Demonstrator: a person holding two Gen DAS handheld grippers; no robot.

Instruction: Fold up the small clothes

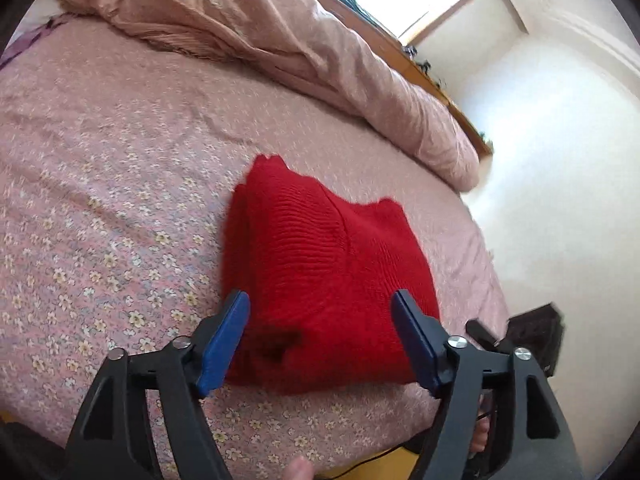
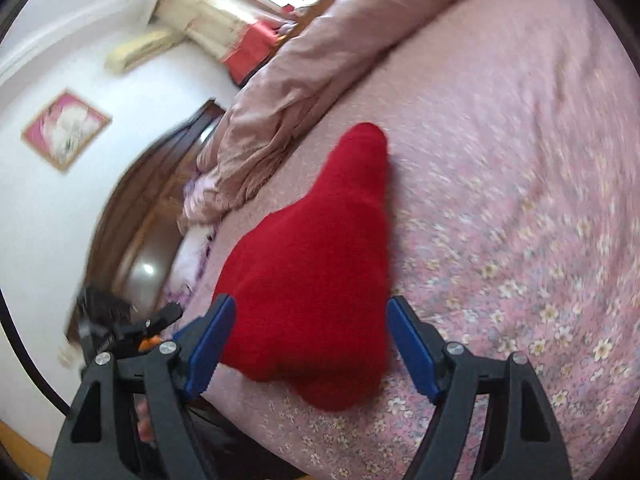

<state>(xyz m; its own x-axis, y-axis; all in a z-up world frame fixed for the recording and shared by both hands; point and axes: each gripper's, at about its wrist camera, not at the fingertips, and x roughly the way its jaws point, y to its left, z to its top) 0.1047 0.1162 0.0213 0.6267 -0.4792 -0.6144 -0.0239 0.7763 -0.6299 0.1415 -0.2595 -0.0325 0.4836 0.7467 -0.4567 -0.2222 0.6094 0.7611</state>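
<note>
A red knitted garment (image 1: 320, 264) lies folded into a compact bundle on the pink flowered bed sheet (image 1: 100, 200). My left gripper (image 1: 322, 300) is open, its blue-padded jaws wide apart just before the garment's near edge, holding nothing. In the right wrist view the same red garment (image 2: 316, 280) lies on the sheet (image 2: 520, 200), blurred by motion. My right gripper (image 2: 310, 304) is open and empty, its jaws spread at the garment's near end. The other gripper (image 2: 132, 320) shows at the left edge of the right wrist view.
A crumpled pink duvet (image 1: 280, 40) lies along the far side of the bed, also in the right wrist view (image 2: 300, 80). A dark wooden headboard (image 2: 136, 216) and a framed picture (image 2: 66, 130) stand left. White wall (image 1: 560, 160) lies beyond the bed edge.
</note>
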